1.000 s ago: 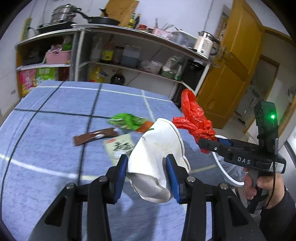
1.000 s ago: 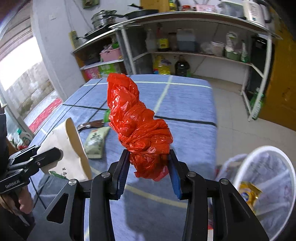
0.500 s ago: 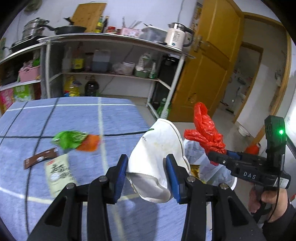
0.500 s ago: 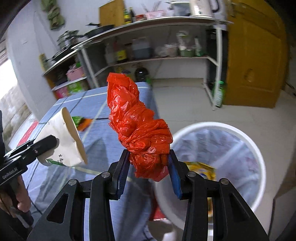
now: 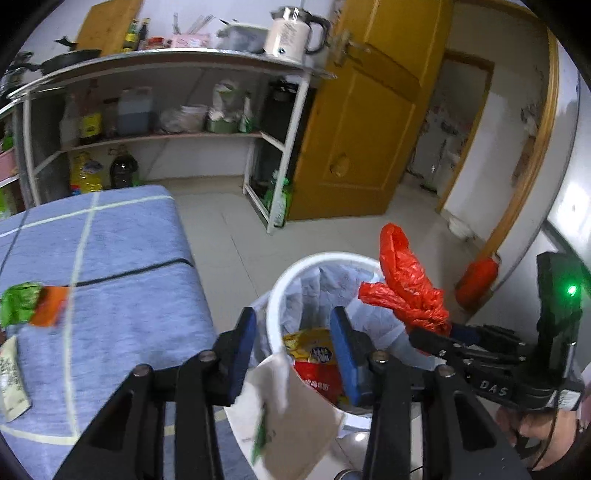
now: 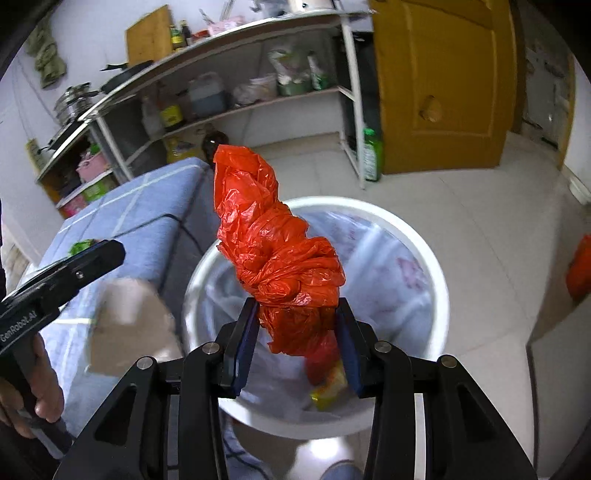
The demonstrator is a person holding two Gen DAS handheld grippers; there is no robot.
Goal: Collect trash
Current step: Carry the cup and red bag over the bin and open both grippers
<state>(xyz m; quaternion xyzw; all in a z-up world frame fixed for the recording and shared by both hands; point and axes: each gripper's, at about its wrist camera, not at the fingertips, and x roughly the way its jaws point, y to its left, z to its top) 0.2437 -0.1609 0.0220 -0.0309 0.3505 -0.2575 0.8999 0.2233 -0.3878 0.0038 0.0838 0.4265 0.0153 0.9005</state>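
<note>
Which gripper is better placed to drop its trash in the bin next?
Right. The right gripper clamps the red bag directly above the white bin; the left gripper is open, paper cup loose beneath.

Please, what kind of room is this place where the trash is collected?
Most likely a home kitchen. An open metal shelf rack carries a frying pan, an electric kettle and oil bottles. A lined white trash bin stands on the tiled floor beside a table with a blue cloth.

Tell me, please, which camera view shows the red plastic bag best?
The right wrist view: the red plastic bag fills its centre, clamped in the right gripper above the trash bin. The left wrist view shows it smaller, off to the side.
</note>
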